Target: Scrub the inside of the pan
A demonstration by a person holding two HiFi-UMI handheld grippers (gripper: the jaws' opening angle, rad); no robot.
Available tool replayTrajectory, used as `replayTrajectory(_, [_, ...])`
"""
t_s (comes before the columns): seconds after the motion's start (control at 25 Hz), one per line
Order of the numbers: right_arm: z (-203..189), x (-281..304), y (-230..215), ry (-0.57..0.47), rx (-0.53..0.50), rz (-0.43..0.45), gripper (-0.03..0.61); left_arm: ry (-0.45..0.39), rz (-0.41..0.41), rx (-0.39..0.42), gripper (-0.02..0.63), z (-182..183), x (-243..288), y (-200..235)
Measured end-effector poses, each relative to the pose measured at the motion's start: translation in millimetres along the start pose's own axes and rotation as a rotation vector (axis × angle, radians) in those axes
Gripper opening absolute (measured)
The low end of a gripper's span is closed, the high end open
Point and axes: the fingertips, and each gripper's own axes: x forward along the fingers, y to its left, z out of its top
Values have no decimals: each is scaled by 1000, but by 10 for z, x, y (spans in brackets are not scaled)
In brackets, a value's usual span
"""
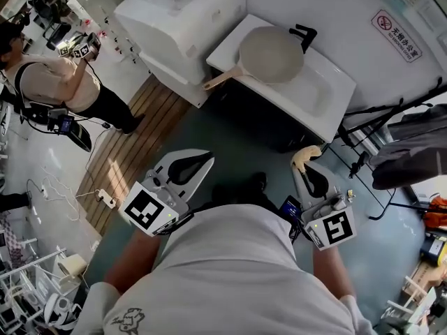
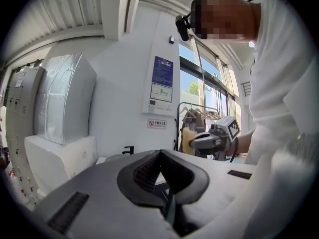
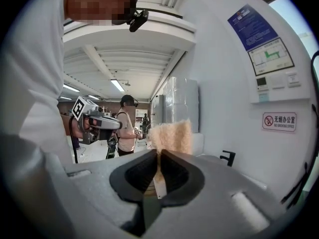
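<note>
The right gripper point(image 1: 309, 167) is clamped on a yellow sponge point(image 1: 305, 157), which sticks out past its tips. The left gripper point(image 1: 200, 162) is shut on nothing. Well ahead of both, the pan point(image 1: 272, 54) is seen on a white counter point(image 1: 336, 84), its handle overhanging the near edge. Open floor point(image 1: 209, 128) lies between.

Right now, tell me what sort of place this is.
Likely a lab with a mock kitchen corner: a pan rests on a white sink, a second person wears strapped-on gear, and loose cables lie about.
</note>
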Motion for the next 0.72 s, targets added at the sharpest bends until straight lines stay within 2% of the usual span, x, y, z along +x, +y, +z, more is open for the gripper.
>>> replayTrajectory(0.32, [93, 52, 558, 6, 0, -22, 23, -71, -24, -29, -2, 72, -579, 105])
replayTrajectory(0.72, [221, 112, 812, -8, -9, -43, 23, -99, -53, -43, -2, 112, -761, 160])
